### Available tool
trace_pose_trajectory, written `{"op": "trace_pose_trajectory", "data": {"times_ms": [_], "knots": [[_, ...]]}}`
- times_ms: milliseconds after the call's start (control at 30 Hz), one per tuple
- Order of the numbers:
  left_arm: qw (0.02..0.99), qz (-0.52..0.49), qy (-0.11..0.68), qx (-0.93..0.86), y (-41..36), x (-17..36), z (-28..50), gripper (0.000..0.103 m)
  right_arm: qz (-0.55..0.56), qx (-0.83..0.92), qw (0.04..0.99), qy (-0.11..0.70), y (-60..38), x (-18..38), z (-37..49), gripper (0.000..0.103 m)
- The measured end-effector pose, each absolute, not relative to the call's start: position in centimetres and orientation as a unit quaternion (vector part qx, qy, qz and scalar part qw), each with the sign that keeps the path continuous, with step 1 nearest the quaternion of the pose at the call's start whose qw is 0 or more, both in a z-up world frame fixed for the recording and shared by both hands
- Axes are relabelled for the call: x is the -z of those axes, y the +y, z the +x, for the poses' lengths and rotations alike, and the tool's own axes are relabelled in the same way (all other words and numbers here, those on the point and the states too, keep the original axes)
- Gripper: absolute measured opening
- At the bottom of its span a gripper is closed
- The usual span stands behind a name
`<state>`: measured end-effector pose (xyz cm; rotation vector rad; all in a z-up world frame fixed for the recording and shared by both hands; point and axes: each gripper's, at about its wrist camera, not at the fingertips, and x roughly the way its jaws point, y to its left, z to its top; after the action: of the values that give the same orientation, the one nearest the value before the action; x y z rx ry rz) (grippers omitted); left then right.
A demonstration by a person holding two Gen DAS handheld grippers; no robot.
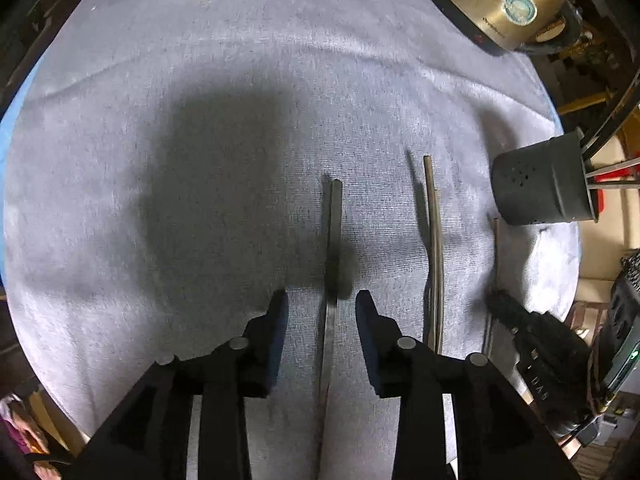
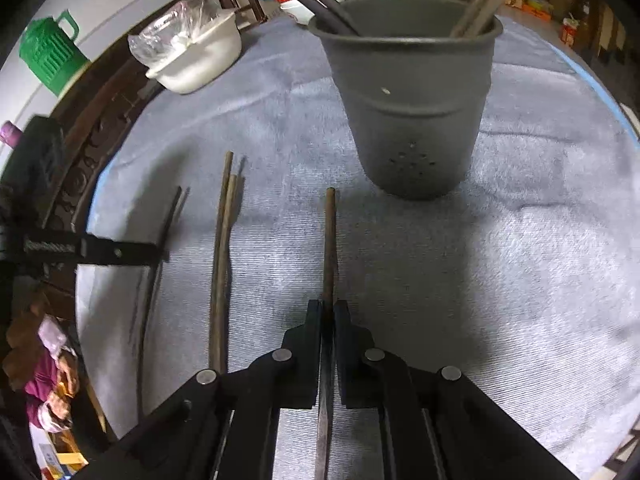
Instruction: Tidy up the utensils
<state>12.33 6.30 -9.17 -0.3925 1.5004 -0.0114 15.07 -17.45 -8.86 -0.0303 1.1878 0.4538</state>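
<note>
In the left wrist view my left gripper (image 1: 322, 300) is open, its jaws on either side of a dark chopstick (image 1: 334, 240) that lies on the grey cloth (image 1: 200, 140). A pair of chopsticks (image 1: 434, 248) lies to its right. In the right wrist view my right gripper (image 2: 327, 308) is shut on a brown chopstick (image 2: 329, 240) that points toward the grey utensil cup (image 2: 412, 112). The cup holds several utensils. The cup also shows in the left wrist view (image 1: 540, 188) at the right edge.
A pair of chopsticks (image 2: 222, 260) and one dark chopstick (image 2: 160, 260) lie left of my right gripper. A white bowl with a plastic bag (image 2: 196, 56) and a brass kettle (image 1: 504, 4) stand at the far edge. The other gripper (image 2: 92, 250) shows at left.
</note>
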Motion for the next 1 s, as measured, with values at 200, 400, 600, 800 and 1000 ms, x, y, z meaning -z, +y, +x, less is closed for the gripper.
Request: {"op": "trace_pose_trajectory", "data": {"times_ms": [200, 400, 600, 800, 1000], "knots": [[0.695, -0.144, 0.704, 0.003, 4.9, 9.1, 13.6, 0.04, -0.031, -0.209, 0.785, 0.582, -16.3, 8.8, 17.2, 0.009], [0.681, -0.137, 0.72, 0.006, 3.9, 9.5, 15.8, 0.04, -0.041, -0.212, 0.764, 0.608, -16.1, 8.7, 18.3, 0.009], [0.674, -0.129, 0.727, 0.019, 2.9, 10.1, 16.9, 0.013, -0.05, -0.214, 0.763, 0.608, -15.8, 8.9, 18.3, 0.009], [0.667, -0.139, 0.731, 0.027, 2.4, 10.2, 16.0, 0.006, -0.075, -0.225, 0.751, 0.616, -15.1, 9.2, 17.9, 0.008], [0.654, -0.155, 0.74, 0.017, 2.8, 11.2, 15.9, 0.017, -0.064, -0.222, 0.739, 0.633, -15.1, 9.2, 18.5, 0.009]]}}
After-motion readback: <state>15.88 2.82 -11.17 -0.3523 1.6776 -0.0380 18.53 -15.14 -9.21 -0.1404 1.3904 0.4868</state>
